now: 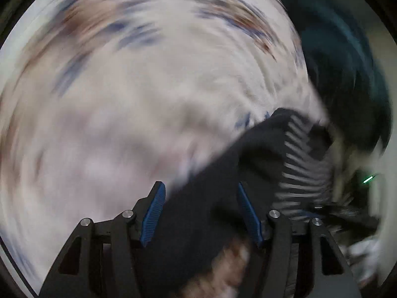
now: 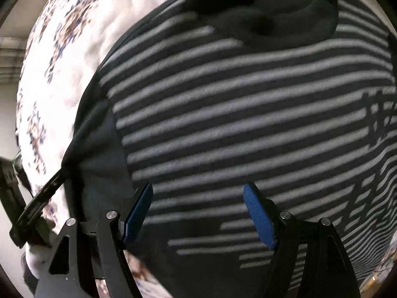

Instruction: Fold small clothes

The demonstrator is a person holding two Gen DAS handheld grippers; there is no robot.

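Right now the left gripper [image 1: 201,213] has a dark fold of the sweater [image 1: 273,154] running between its blue fingers [image 1: 153,213]; the jaws stand about half open, and the view is too smeared to tell whether the pads actually press on the cloth, so I cannot tell if it has a hold. Right gripper [image 2: 198,216] hangs nose-down over the same sweater [image 2: 248,104] with jaws wide and nothing between the fingers [image 2: 259,218]; the striped knit lies below and past the tips, apart from them as far as I can judge. Sweater is spread on a white bedcover [image 2: 74,49] with a brown and blue flower print, front up, collar [image 2: 285,17] at the far end, plain dark side panel along its left edge near the right gripper's left finger. Further out in the left view, only blurred bedcover [image 1: 136,99] and a dark shape at the right that I can't identify. Handling, my read: soft thick knit, light, floppy, no stiffness, will sag and drag if lifted by one point, and the fleece surface should grip the ribbed pads fine. Best holds look like edge, hem or shoulder seam, pinching a doubled layer rather than the flat middle, both hands level so the fold line stays straight.
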